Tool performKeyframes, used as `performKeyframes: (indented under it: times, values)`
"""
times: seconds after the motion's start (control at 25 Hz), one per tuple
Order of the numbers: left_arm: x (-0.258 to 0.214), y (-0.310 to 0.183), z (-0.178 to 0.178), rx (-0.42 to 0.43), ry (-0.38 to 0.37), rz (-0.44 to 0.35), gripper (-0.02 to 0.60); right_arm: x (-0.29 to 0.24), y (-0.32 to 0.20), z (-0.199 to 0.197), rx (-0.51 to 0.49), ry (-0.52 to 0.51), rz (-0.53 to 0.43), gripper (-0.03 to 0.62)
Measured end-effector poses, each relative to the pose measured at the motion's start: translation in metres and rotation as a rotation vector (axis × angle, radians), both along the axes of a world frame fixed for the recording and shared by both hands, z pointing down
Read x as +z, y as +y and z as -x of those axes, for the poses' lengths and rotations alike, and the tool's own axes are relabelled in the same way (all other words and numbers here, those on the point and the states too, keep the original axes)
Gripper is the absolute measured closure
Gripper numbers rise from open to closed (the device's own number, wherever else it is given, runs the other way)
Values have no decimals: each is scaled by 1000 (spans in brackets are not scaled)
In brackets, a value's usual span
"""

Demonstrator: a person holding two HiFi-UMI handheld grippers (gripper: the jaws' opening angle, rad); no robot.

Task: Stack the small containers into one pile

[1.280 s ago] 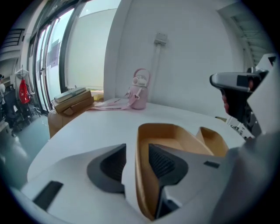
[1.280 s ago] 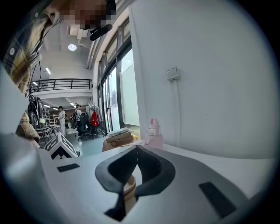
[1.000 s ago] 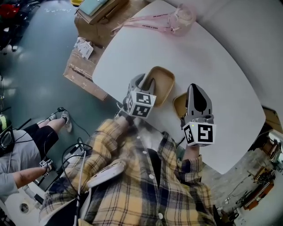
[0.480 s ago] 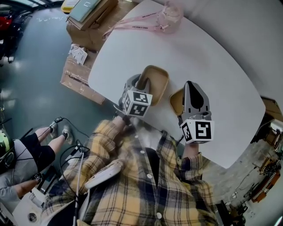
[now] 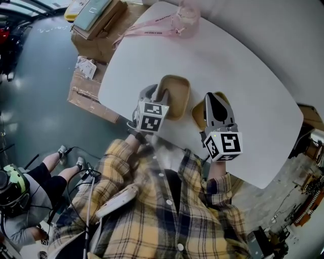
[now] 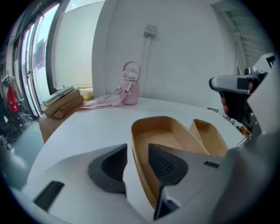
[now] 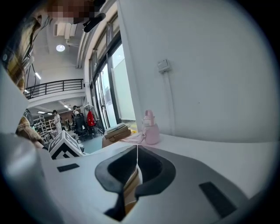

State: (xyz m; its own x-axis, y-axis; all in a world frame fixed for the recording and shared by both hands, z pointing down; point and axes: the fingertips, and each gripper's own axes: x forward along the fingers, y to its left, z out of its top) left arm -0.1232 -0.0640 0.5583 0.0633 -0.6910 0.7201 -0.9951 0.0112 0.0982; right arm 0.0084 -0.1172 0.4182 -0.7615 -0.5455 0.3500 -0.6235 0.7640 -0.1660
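Observation:
Two small tan containers sit side by side on the white table (image 5: pixel 243 66). The left container (image 5: pixel 177 91) has its near wall between the jaws of my left gripper (image 5: pixel 161 96), which is shut on it. In the left gripper view one jaw is outside that container (image 6: pixel 175 135) and one inside, my left gripper (image 6: pixel 138 151) pinching the wall. The right container (image 5: pixel 198 114) is largely hidden under my right gripper (image 5: pixel 215 103). In the right gripper view my right gripper (image 7: pixel 137 164) is shut on a thin tan container wall (image 7: pixel 131 188).
A pink bottle (image 5: pixel 186 12) with a long pink strap stands at the table's far end. Cardboard boxes (image 5: pixel 96 25) with books lie on the floor to the left. The table's near edge runs just under both grippers. A second person sits at lower left.
The head view has drifted, so everything sits a little further left. Both grippers keep the same hold on their containers, and the two containers stay side by side.

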Motion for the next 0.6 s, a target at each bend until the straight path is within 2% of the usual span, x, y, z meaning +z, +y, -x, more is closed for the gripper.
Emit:
performKeyframes:
  times: [0.16, 0.44, 0.48, 0.52, 0.6]
  values:
    - [-3, -1, 2, -8, 42, 16, 445, -1, 3, 0, 1, 0, -5, 577]
    - [8, 3, 5, -39, 155, 115, 448, -4, 3, -8, 18, 1, -14, 577]
    - [10, 5, 5, -42, 158, 127, 468, -4, 4, -9, 22, 1, -16, 577]
    - [12, 5, 6, -46, 158, 137, 513, -5, 4, -10, 26, 1, -17, 577]
    - [14, 5, 6, -56, 167, 146, 529, -6, 5, -14, 39, 0, -21, 577]
